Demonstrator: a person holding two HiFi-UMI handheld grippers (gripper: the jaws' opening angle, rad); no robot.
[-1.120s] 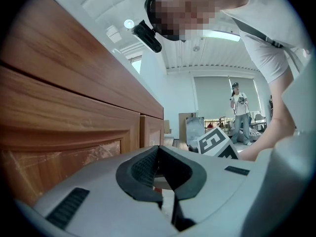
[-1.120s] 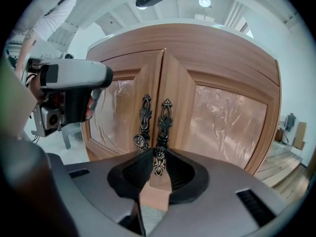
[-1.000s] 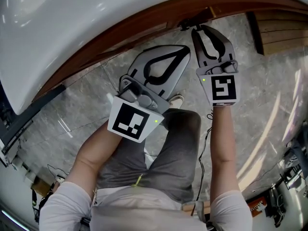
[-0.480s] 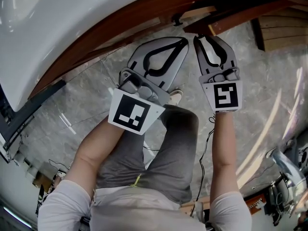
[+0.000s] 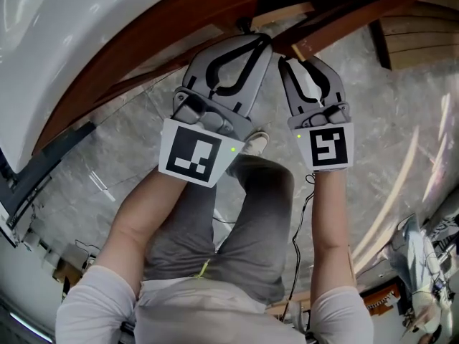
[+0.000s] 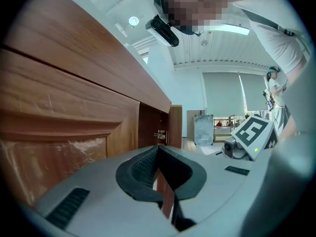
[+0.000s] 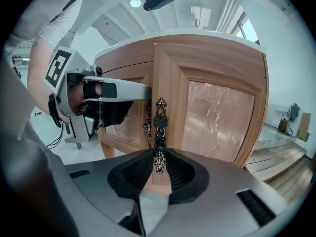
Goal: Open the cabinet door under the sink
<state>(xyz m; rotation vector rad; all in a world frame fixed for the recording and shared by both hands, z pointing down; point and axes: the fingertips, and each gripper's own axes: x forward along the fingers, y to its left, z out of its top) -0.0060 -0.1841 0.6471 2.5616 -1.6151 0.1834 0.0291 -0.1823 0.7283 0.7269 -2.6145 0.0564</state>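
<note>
Under the white sink counter stands a wooden cabinet with two doors. The right door stands ajar, its top edge angled out from the cabinet. Its ornate metal handle sits between my right gripper's jaws, which are shut on its lower part. The left door has its own handle. My left gripper has its jaws together with the tips at that door's front, one finger reaching the seam. The dark cabinet opening shows past it.
Grey marble floor lies below. The person's legs and a shoe are just behind the grippers. Wooden boards lie at the right, a dark metal frame at the left, and cables trail on the floor.
The right door has swung out from the cabinet with my right gripper on its handle. My left gripper has moved forward until its tips reach the cabinet front.
</note>
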